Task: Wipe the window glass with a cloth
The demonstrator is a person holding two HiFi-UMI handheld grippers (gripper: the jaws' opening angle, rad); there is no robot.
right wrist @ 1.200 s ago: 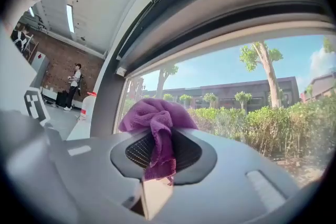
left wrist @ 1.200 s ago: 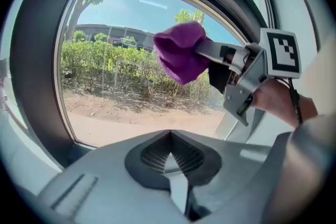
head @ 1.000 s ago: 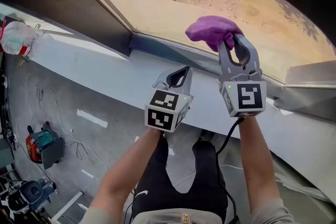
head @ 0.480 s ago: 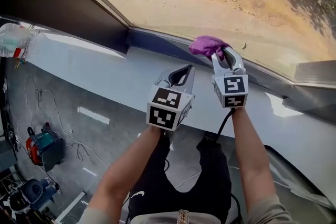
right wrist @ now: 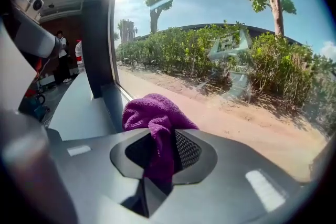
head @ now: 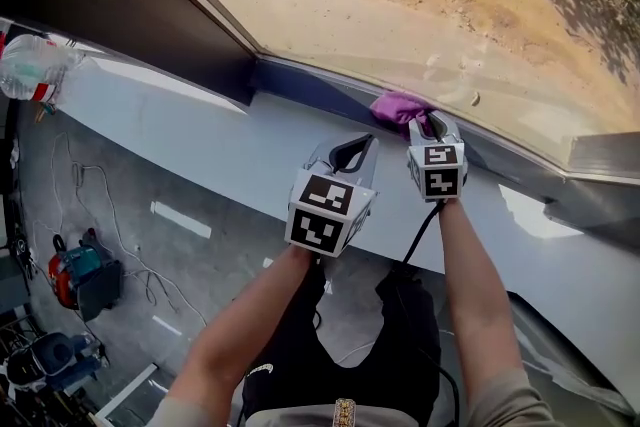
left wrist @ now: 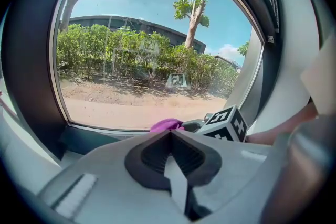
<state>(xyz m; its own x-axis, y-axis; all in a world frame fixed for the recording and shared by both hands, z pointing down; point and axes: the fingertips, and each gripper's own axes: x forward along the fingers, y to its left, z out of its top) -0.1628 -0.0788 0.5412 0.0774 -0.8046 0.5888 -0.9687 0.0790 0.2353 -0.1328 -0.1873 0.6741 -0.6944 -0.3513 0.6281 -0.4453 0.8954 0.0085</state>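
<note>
A purple cloth [right wrist: 153,119] is gripped in the right claw [head: 426,121], whose jaws are closed on a narrow tail of the fabric. The cloth's long axis is laid along the jaws. The tail is pinched between the pads, and the bunched bulk is pushed out past the tips, pointing toward the window glass [head: 420,5]. In the head view the wad is seen at the bottom edge of the glass, just beside the dark window frame [head: 300,80]; whether the glass is actually touched cannot be told. The left claw [head: 352,151] is held over the pale sill [head: 190,130], near the right one and to its left. Its jaws are brought together with nothing between them. A plastic bottle [head: 30,65] is seen lying at the far left end of the sill.
</note>
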